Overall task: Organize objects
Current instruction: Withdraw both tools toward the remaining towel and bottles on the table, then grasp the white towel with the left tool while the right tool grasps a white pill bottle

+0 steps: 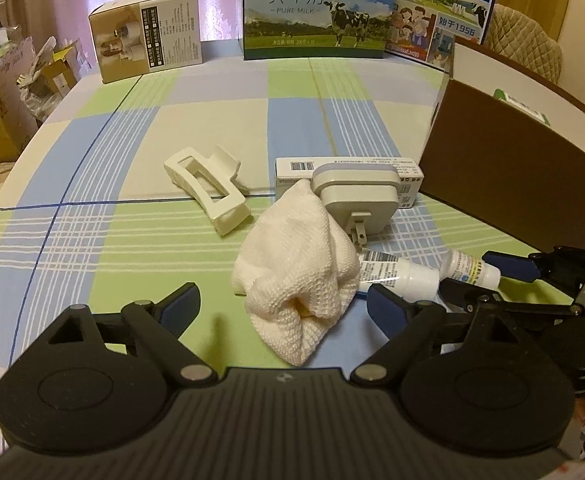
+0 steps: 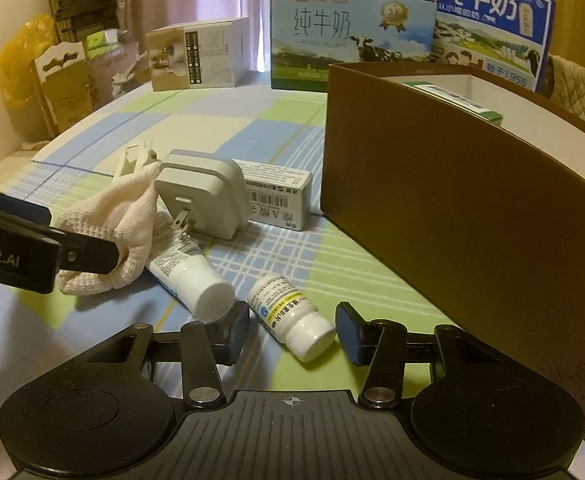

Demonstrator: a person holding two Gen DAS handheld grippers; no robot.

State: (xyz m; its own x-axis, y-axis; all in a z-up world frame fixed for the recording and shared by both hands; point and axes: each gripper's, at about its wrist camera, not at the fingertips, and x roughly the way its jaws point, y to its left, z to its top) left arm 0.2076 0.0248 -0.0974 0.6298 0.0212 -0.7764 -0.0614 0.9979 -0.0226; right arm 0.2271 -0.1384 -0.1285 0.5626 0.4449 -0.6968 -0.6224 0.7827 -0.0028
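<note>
Presently we note the right gripper with fingers spread around the small white bottle lying on the counter, while the left gripper gapes over the white cloth.

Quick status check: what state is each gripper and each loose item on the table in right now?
Left gripper: open, around the cloth.
Right gripper: open, astride the pill bottle.
Pill bottle: capped, lying on its side.
Tube: capped, lying flat, partly under the cloth.
Cloth: crumpled.
Plug adapter: prongs facing out, leaning on the small carton.
Small carton: closed, lying flat.
Hair clip: closed.
Brown box: open-topped, a carton inside.
</note>
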